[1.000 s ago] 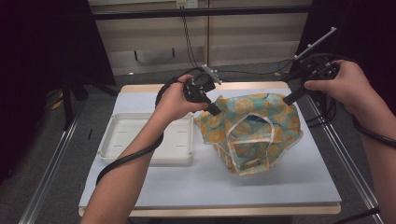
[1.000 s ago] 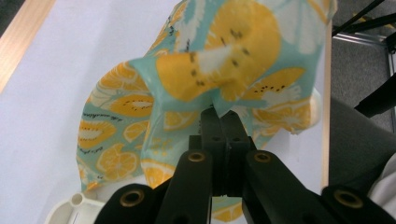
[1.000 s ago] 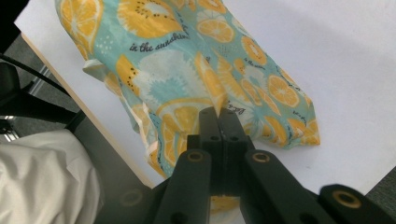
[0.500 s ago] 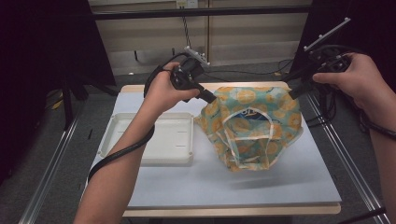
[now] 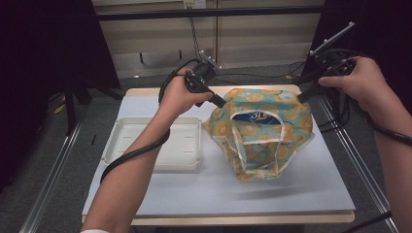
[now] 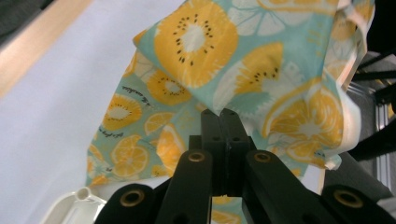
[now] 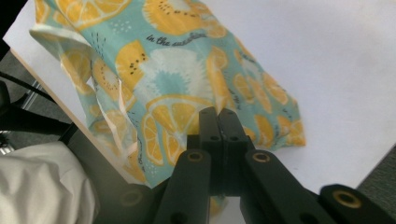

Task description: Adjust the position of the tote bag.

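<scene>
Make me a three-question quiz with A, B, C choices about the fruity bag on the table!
1. Where is the white tray?
A. left of the bag
B. under the bag
C. right of the bag

2. What colour is the fruit on the bag?
A. purple
B. orange-yellow
C. black

3. How is the bag held?
A. lying flat, untouched
B. by one hand-held gripper
C. pinched by both the left hand-held gripper and the right hand-held gripper

Answers: A, the high view shows the tray left of the bag; B, orange-yellow slices on teal; C, each gripper's jaws are closed on the fabric.
</scene>
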Demonstrator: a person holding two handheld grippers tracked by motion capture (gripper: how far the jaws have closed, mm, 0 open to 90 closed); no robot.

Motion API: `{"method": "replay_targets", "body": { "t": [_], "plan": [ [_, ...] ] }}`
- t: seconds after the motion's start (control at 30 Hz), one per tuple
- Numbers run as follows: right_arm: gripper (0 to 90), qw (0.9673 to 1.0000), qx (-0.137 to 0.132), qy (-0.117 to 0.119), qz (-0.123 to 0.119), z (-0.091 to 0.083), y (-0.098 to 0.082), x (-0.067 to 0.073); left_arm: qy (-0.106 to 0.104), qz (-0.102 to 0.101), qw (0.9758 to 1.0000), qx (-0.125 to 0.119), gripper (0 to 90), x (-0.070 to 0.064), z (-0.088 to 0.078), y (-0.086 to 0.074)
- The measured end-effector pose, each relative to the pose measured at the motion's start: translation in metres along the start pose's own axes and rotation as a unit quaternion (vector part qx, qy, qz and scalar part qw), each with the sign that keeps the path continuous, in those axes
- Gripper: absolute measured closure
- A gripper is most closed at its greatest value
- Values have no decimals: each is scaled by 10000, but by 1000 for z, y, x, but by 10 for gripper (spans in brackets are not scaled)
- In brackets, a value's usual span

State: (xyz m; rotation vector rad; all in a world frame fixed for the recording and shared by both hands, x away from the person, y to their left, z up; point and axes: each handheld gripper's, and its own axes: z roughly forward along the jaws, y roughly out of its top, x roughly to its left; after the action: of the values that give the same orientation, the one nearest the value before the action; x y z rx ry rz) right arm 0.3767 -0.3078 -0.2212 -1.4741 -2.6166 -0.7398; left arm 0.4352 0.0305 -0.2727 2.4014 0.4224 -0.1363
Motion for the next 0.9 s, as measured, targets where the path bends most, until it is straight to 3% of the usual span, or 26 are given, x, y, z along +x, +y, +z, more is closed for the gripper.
{"method": "replay_targets", "body": {
  "t": [0.17,0.27,0.47,0.63,0.73,0.77,0.8,0.9],
  "plan": [
    [900,9999,88,99,-14,13,-3,-2,-88,4,9999,85,900,0,11,-2],
    [900,9997,229,19,-39,19,-5,-3,-92,-38,9999,77,900,-1,15,-3],
    [900,9994,337,31,9,30,-11,-6,-140,-11,9999,53,894,1,13,-10],
    [896,9996,265,19,-22,25,-13,-7,-151,-22,9999,16,900,-2,5,-12],
    [850,9997,224,-93,-56,16,-15,-4,-148,-37,9999,-15,900,-6,4,-11],
    [832,9996,216,-149,-72,13,-15,-3,-146,105,9998,45,900,-5,2,-11],
    [804,9996,188,-182,-126,10,-16,-2,-122,23,9999,-3,900,-7,3,-10],
    [746,9993,103,-293,-203,1,-17,1,-116,57,9999,-5,900,-9,3,-9]
  ]
}}
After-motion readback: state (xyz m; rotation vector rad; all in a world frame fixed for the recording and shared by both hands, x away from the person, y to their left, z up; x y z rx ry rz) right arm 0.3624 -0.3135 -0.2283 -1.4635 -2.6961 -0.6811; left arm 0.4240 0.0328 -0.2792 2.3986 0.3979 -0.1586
